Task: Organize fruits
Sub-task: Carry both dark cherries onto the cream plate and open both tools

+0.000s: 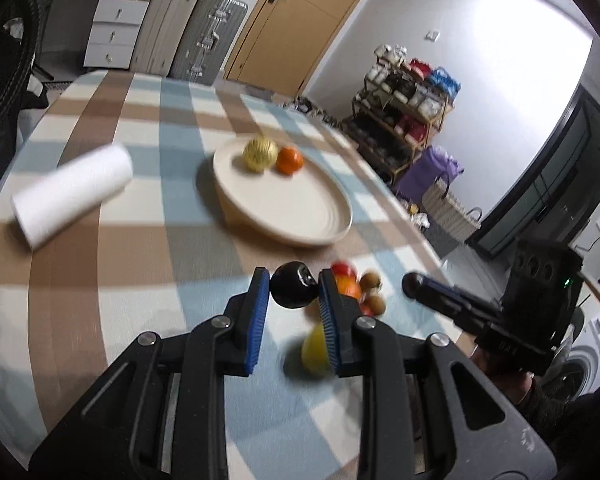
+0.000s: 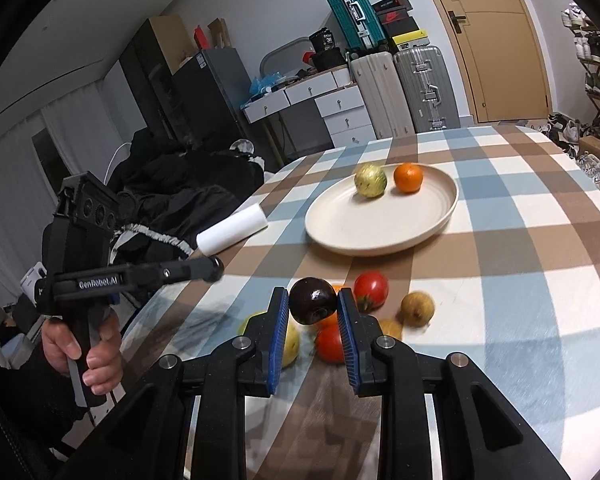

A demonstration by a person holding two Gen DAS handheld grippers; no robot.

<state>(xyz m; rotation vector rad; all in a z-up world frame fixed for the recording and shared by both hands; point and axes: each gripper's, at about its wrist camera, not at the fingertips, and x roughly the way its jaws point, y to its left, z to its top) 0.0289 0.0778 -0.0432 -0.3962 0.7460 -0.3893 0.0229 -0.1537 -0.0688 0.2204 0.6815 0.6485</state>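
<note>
Starting at the left claw (image 1: 294, 280): we've got it pinched in narrow on a dark glossy fruit (image 1: 290, 290), which sits right between the blue pads (image 1: 256, 320) at the very tips, lower middle of that view. Same deal on the other side. The right claw (image 2: 313, 298) is clamped on a dark purple fruit (image 2: 312, 306), held just above the table (image 2: 520, 280).

Moving outward in the right wrist view, the loose pile sits right behind and under the claw. There's one tomato (image 2: 371, 290) just right of the held fruit, a second tomato (image 2: 330, 344) lower down between the fingers, a yellow fruit (image 2: 290, 344) peeking out behind the left finger, and a brownish fruit (image 2: 417, 308) further right. A bit of something orange shows behind the purple fruit, but we honestly can't tell what it is.

Further up the frame is the cream plate (image 2: 448, 208), with a golden-yellow fruit (image 2: 370, 181) and an orange (image 2: 408, 178) side by side near its far rim, close together. Left of the plate, a white paper roll (image 2: 232, 230) lies on its side near the table edge.

At the far left of that frame we can see the left hand (image 2: 88, 352) wrapped around its handle. The left wrist view is pretty motion-blurred, so the pile there is just smears of color.
</note>
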